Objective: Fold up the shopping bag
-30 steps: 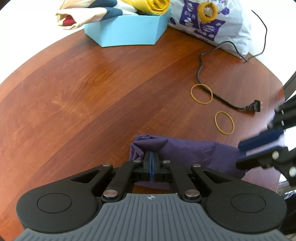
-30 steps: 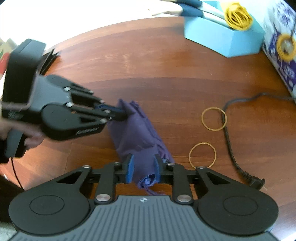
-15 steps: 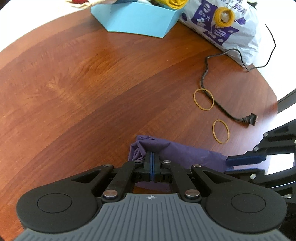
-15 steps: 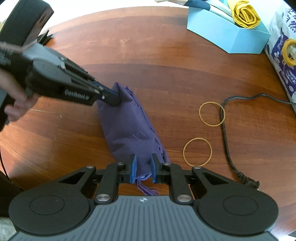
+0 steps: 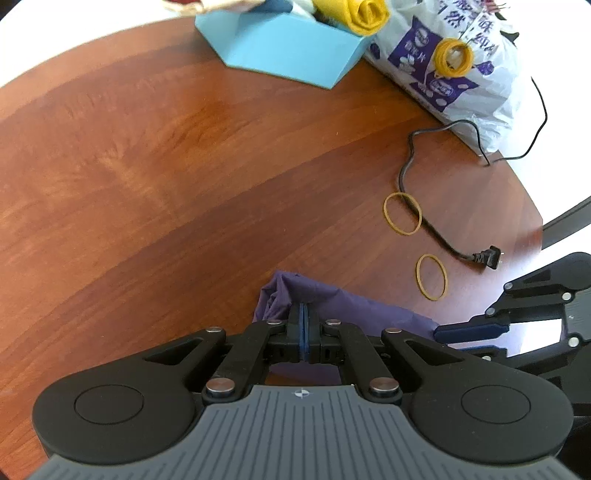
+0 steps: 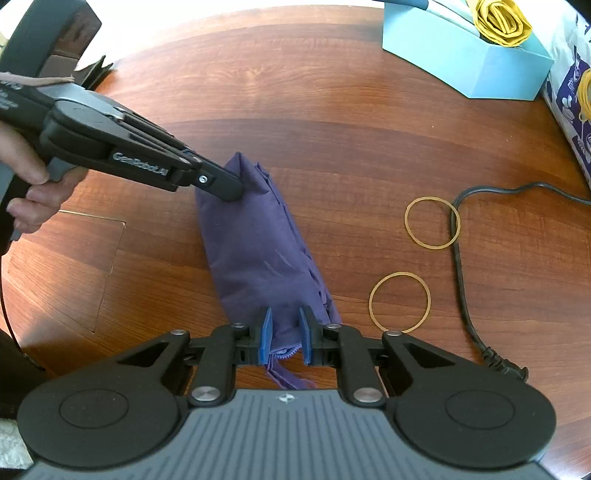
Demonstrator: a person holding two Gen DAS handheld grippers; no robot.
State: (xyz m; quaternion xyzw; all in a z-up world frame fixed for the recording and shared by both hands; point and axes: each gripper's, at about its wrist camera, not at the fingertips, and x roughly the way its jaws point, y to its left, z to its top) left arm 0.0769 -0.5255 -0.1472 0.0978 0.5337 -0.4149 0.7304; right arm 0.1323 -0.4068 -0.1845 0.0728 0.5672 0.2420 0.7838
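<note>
Already the wooden table carries most of the evidence: the purple shopping bag lies on it as a narrow, several-layered bundle, so the main folds look done, judging by its slim shape. It stretches from the left gripper at its far end to the right gripper at its near end, where a stitched hem and some loose fabric trail out toward the camera. At the back stand a blue box holding a rolled yellow bag, and beside it a printed plastic bag; the yellow roll suggests what the finished purple one should look like. The left gripper has its jaws together, pinching a ridge of cloth at the bag's end. The right gripper's jaws stand narrowly apart with the bag's end bunched between the pads, which seem to press on it, so it appears held. Two rubber bands lie loose beside a black cord, near the bag and unused. What seems left is rolling or folding the strip shorter and perhaps banding it.
</note>
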